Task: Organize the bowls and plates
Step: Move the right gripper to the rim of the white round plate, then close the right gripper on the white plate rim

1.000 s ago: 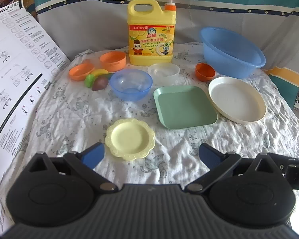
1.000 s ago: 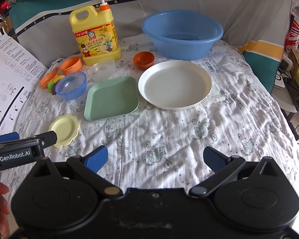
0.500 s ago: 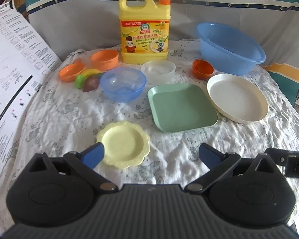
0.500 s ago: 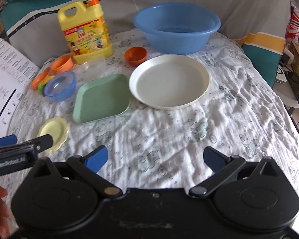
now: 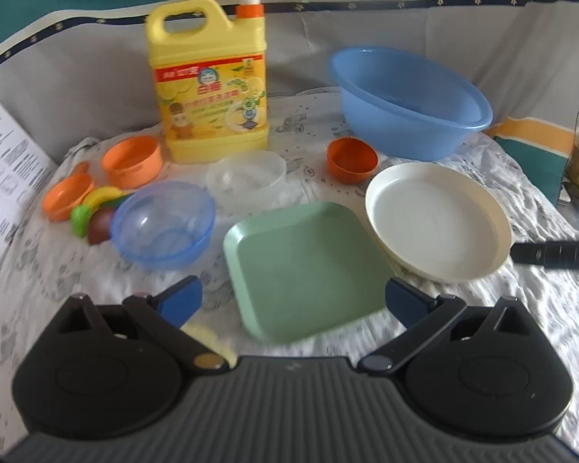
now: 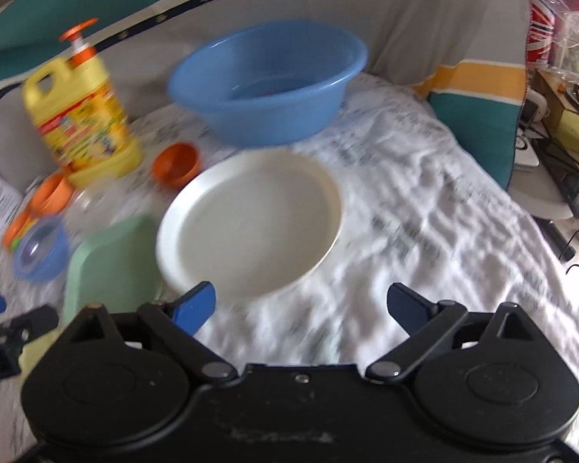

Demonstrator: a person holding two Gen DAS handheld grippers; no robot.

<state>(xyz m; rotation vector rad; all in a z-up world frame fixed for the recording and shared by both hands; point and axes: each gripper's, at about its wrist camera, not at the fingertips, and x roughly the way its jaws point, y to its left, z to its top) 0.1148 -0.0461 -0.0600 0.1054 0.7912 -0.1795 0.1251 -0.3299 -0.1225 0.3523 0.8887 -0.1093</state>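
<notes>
While both tools hang above the patterned white cloth [image 5: 501,301], neither holds anything. The left gripper [image 5: 293,301] has its blue-tipped fingers spread wide, framing the near edge of the square pale-green plastic plate [image 5: 305,266], and the right gripper [image 6: 301,305] is spread just as wide, its left fingertip over the near rim of the round cream-white plate [image 6: 251,220].

From the left wrist camera the whole line-up is sharp: the cream plate lies just right of the green one, edges nearly meeting. A translucent blue plastic bowl [image 5: 164,223] sits to the green plate's left, a frosted clear bowl [image 5: 247,177] behind it, and a small dark-orange cup [image 5: 351,160] beyond the plates. Further back stand the big blue plastic basin [image 5: 409,104] and the tall yellow detergent jug with orange pump [image 5: 210,88]. At far left, two orange dishes [image 5: 133,160] and some toy fruit [image 5: 96,212] cluster together, detail that the other camera smears into blur. Only this view catches a sliver of the scalloped yellow plate [image 5: 208,337], mostly hidden behind the left finger.

Over on the right wrist camera, motion blur softens everything, but it alone shows the clutter off the cloth's right edge: a red-patterned bag [image 6: 542,34] and dark cables [image 6: 567,189]. The left tool's black body pokes in at its lower-left corner.
</notes>
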